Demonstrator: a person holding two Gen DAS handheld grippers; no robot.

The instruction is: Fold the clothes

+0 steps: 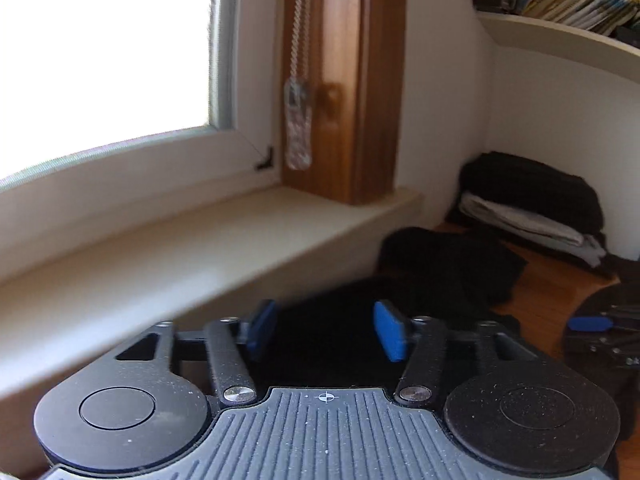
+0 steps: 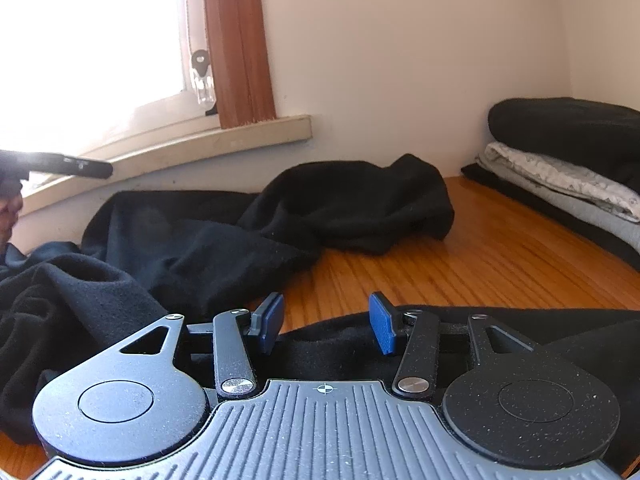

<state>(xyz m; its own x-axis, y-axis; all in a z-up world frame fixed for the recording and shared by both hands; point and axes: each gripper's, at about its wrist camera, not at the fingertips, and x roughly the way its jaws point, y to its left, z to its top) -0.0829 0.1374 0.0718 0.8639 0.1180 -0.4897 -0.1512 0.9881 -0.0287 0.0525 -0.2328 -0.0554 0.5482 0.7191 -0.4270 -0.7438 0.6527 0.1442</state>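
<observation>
from the left wrist camera i see my left claw [image 1: 325, 331] held raised and level, pointing toward the window sill [image 1: 208, 240], with its blue pads [image 1: 387, 330] set apart and nothing pinched between them. the view is blurred. the black garment [image 1: 448, 268] lies crumpled just ahead of the claw and a little to its right, on the wooden worktop [image 1: 552, 292]; dark cloth also fills the gap between the pads, though i cannot tell whether it touches them. farther ahead and to the right, against the wall, sits a stack of folded clothes [image 1: 532, 208], black on top with a pale layer under it. at the far right edge i catch my right claw [image 1: 600, 336], low over the worktop.

from the right wrist camera my right claw [image 2: 326, 326] sits low and nearly flat to the worktop [image 2: 460, 256], its pads [image 2: 382, 328] spread apart and gripping nothing. a black hem runs right under and between the fingers. the bulk of the black garment [image 2: 248, 232] lies heaped ahead and to the left of the claw, reaching to the wall under the window sill [image 2: 224, 136]. the folded stack [image 2: 568, 160] rests ahead to the right, well apart from the claw. at the far left edge part of my left claw [image 2: 60, 165] juts in, higher than the garment.
</observation>
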